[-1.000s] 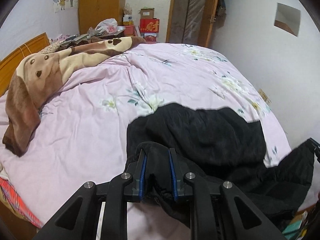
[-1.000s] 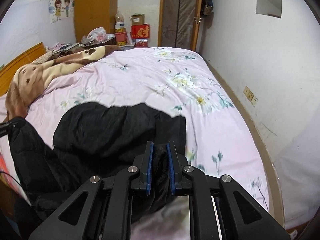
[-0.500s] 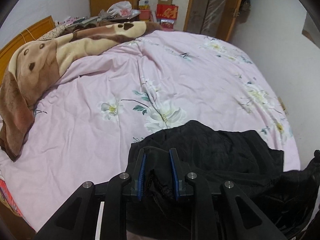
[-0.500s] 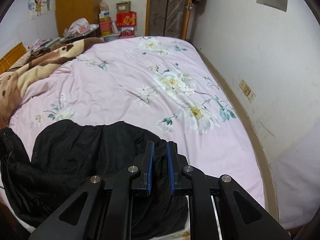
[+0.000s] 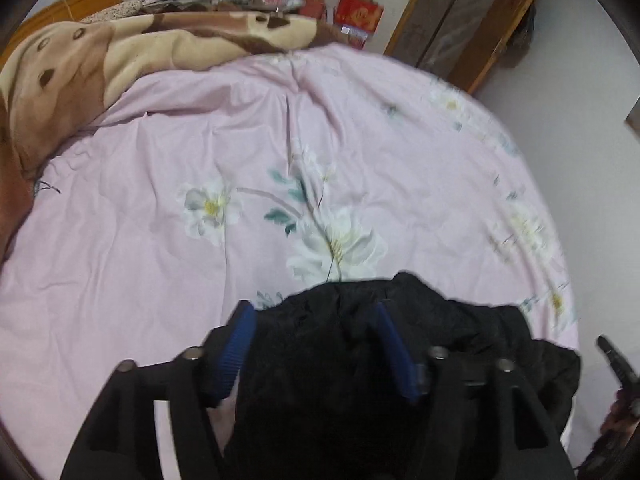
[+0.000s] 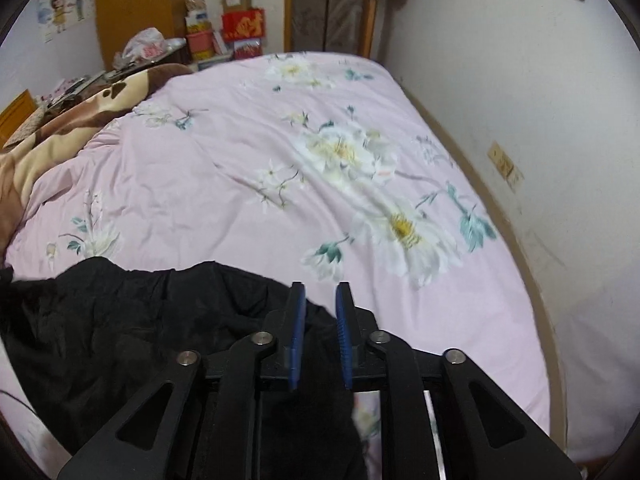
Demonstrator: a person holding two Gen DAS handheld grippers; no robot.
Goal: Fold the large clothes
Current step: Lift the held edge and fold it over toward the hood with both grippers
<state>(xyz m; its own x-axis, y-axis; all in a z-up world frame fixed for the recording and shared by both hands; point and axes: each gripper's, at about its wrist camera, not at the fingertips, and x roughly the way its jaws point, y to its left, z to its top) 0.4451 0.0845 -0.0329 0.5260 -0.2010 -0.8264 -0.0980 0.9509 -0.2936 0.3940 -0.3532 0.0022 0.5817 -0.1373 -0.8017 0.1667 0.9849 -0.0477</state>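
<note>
Left gripper is standing with its blue-padded fingers spread wide, and a bunched fold of the black garment is filling the space between them, draped over the claw rather than pinched (the picture is blurred, so the contact at the pads is hard to judge). Right gripper is holding its fingers much closer together, with a narrow gap showing; black cloth is lying under and behind the pads, but I cannot tell whether any of it is being pinched.

Both views are showing the garment heaped on the near edge of the bed, on the pink floral bedspread, with its far hem running across the cover in the right wrist view. Along the bed's far left side a brown and cream blanket is lying rumpled. Beyond it, red boxes are standing by a wooden door.
</note>
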